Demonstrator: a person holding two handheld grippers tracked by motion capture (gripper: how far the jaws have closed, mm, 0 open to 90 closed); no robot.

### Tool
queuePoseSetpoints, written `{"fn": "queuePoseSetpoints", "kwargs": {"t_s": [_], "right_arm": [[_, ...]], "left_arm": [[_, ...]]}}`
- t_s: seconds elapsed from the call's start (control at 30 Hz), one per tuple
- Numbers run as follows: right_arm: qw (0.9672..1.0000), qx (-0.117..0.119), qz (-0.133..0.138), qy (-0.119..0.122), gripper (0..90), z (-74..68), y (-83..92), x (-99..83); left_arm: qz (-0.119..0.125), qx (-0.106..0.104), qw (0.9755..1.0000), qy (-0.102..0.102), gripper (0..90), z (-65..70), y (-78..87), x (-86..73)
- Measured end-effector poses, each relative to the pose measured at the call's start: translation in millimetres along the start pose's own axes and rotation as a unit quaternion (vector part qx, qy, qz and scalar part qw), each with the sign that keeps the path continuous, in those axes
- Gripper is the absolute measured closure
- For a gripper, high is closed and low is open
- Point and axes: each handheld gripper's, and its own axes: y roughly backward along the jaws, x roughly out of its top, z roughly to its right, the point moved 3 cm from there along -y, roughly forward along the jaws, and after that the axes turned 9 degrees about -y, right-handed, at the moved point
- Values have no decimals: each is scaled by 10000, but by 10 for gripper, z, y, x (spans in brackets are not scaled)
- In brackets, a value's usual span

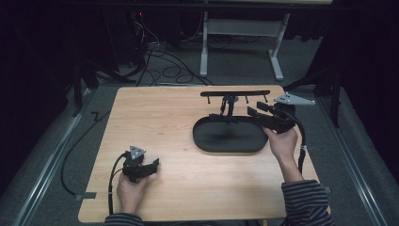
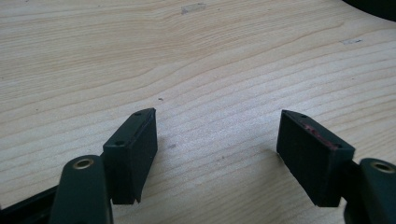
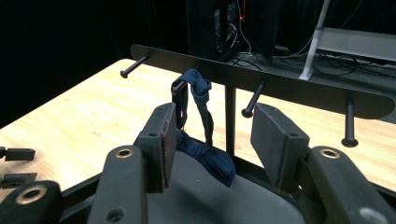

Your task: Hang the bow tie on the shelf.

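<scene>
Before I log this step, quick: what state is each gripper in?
Left gripper: open, nothing between its jaws, over bare table.
Right gripper: open, holding nothing; the dark blue cloth hangs on a rack peg just beyond it.

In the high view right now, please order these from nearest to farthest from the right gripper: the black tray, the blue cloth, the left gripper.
1. Blue cloth: hangs on the rack, just left of the right gripper.
2. Black tray: below it; too close to separate surely from the cloth.
3. Left gripper: far away, near the front left.

A light wooden bench (image 1: 160, 127) carries a black oval tray (image 1: 230, 135) towards its far right, with a black pegged rack (image 1: 235, 93) standing just behind the tray.
</scene>
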Motion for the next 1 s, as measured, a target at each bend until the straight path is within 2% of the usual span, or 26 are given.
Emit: {"fn": "queuePoseSetpoints", "kwargs": {"t_s": [0.5, 1.0], "right_arm": [[9999, 96, 61, -53, 524, 5, 191, -65], [9998, 177, 67, -65, 518, -19, 284, -158]], "left_arm": [[-12, 8, 10000, -10, 296, 2, 0, 0], [-10, 8, 10000, -7, 295, 1, 0, 0]]}}
